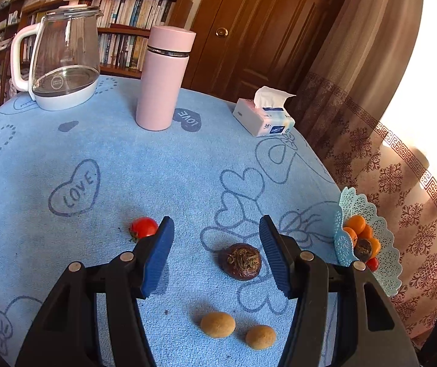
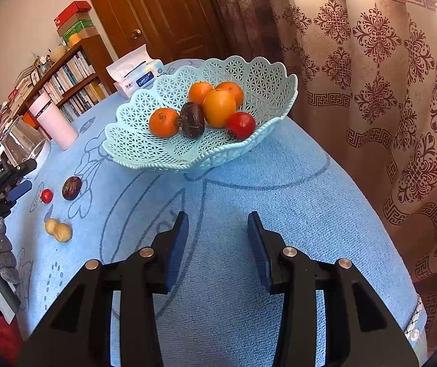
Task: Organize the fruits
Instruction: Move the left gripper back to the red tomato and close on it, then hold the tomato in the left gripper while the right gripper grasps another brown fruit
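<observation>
My left gripper hovers open low over the blue cloth. A dark brown fruit lies on the cloth between its blue pads, closer to the right pad, and neither pad touches it. A red tomato sits just left of the left pad. Two tan round fruits lie nearer the camera. My right gripper is open and holds nothing, in front of the pale blue lattice basket. The basket holds several oranges, a dark fruit and a tomato.
A glass kettle, a pink flask and a tissue pack stand at the back of the table. The basket is at the right table edge by the curtain. A grey-gloved hand holds the left tool.
</observation>
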Demonstrator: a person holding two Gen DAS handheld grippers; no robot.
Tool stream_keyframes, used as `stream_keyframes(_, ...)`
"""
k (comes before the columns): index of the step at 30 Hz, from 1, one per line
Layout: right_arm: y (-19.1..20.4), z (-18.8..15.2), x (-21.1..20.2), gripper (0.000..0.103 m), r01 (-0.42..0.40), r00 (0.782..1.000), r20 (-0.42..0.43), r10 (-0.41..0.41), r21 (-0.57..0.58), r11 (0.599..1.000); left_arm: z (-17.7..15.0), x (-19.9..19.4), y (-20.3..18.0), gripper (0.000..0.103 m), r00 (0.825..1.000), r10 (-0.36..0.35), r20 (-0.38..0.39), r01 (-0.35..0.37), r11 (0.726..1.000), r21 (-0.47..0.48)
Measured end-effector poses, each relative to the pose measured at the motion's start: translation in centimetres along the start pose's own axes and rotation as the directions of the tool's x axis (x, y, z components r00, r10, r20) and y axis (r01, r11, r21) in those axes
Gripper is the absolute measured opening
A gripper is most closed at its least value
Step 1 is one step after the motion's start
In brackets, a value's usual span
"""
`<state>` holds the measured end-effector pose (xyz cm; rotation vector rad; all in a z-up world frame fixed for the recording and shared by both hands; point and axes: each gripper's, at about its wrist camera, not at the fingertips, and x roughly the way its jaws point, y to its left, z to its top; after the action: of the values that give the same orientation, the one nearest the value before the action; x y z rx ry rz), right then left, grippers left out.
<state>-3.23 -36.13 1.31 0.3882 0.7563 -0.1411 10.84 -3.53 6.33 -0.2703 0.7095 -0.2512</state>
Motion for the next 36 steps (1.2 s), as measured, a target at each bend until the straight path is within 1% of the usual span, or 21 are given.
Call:
stream_keyframes(6, 1.0, -0.3, -0.2, 0.042, -0.026, 1.0, -0.009, 0.026, -0.012, 1.0, 0.0, 0.6, 2.4, 0.058, 0.998, 0.063, -0.012, -0.063, 0.998, -0.015)
stream_keyframes(10, 2.0, -0.5, -0.1, 0.042, -0.047, 0.999, -0.019, 0.046, -0.036, 0.998, -0.2, 1.7, 3.6, 0.058, 0.994, 0.097, -0.044, -0.098, 0.995, -0.022)
stream_keyframes(15, 2.6, -0.7, 0.0, 0.042, -0.056, 0.998, -0.026, 0.055, -0.048, 0.997, -0.5, 3.2, 4.1, 0.056, 0.989, 0.123, -0.086, -0.124, 0.992, -0.003)
stream_keyframes(18, 2.7, -0.7, 0.0, 0.042, -0.055, 0.998, -0.028, 0.054, -0.049, 0.997, -0.5, 4.0, 4.2, 0.05, 0.986, 0.134, -0.102, -0.134, 0.991, 0.006)
stream_keyframes(20, 2.8, -0.7, 0.1, 0.042, -0.055, 0.998, -0.029, 0.054, -0.05, 0.997, -0.5, 4.4, 4.4, 0.042, 0.984, 0.136, -0.111, -0.136, 0.991, 0.01)
stream_keyframes(22, 3.0, -0.7, 0.1, 0.042, -0.055, 0.998, -0.031, 0.054, -0.053, 0.997, -0.5, 4.8, 4.5, 0.037, 0.984, 0.136, -0.119, -0.136, 0.991, 0.01)
stream_keyframes(25, 3.2, -0.8, 0.2, 0.042, -0.058, 0.998, -0.034, 0.056, -0.059, 0.997, -0.5, 4.8, 4.6, 0.029, 0.985, 0.128, -0.116, -0.129, 0.992, 0.003)
stream_keyframes(26, 3.3, -0.8, 0.2, 0.042, -0.059, 0.998, -0.035, 0.057, -0.061, 0.996, -0.5, 4.7, 4.6, 0.028, 0.986, 0.124, -0.114, -0.124, 0.992, 0.003)
stream_keyframes(29, 4.0, -0.8, 0.3, 0.042, -0.069, 0.997, -0.039, 0.066, -0.076, 0.995, -0.6, 4.2, 4.5, 0.028, 0.989, 0.113, -0.099, -0.113, 0.994, 0.004)
stream_keyframes(36, 6.9, -0.4, 0.6, 0.042, -0.111, 0.993, -0.049, 0.106, -0.14, 0.984, -0.7, 2.5, 4.4, 0.028, 0.992, 0.118, -0.035, -0.118, 0.993, 0.002)
